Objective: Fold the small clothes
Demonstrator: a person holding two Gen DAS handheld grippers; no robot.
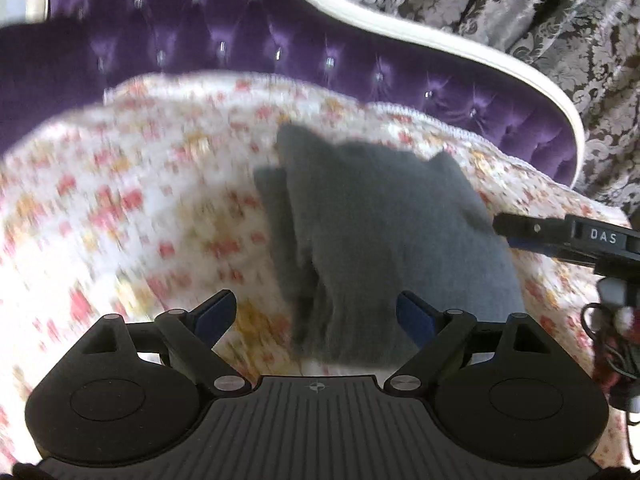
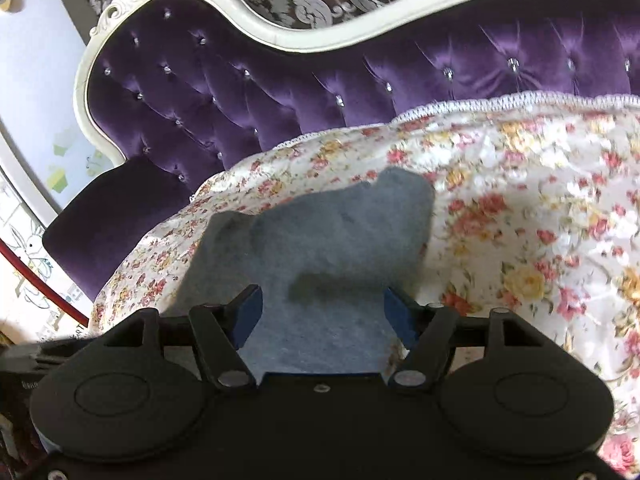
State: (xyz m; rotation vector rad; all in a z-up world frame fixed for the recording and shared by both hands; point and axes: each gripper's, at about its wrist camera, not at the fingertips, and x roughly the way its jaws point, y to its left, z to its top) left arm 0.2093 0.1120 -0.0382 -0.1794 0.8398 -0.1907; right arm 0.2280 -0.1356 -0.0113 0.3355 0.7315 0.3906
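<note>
A small grey garment point(image 1: 372, 232) lies on a floral quilt point(image 1: 140, 200), partly folded, with a second layer showing at its left edge. My left gripper point(image 1: 316, 312) is open just above its near edge, holding nothing. The view is blurred. In the right wrist view the same garment point(image 2: 320, 240) lies between the jaws of my right gripper point(image 2: 320, 312), which is open over its near end. The right gripper point(image 1: 560, 236) also shows at the right edge of the left wrist view, beside the garment.
The quilt point(image 2: 520, 220) covers the seat of a purple tufted sofa point(image 2: 240, 88) with a white frame point(image 2: 280, 36). A patterned curtain point(image 1: 520, 4) hangs behind it. A wall with drawings point(image 2: 32, 248) is at the left.
</note>
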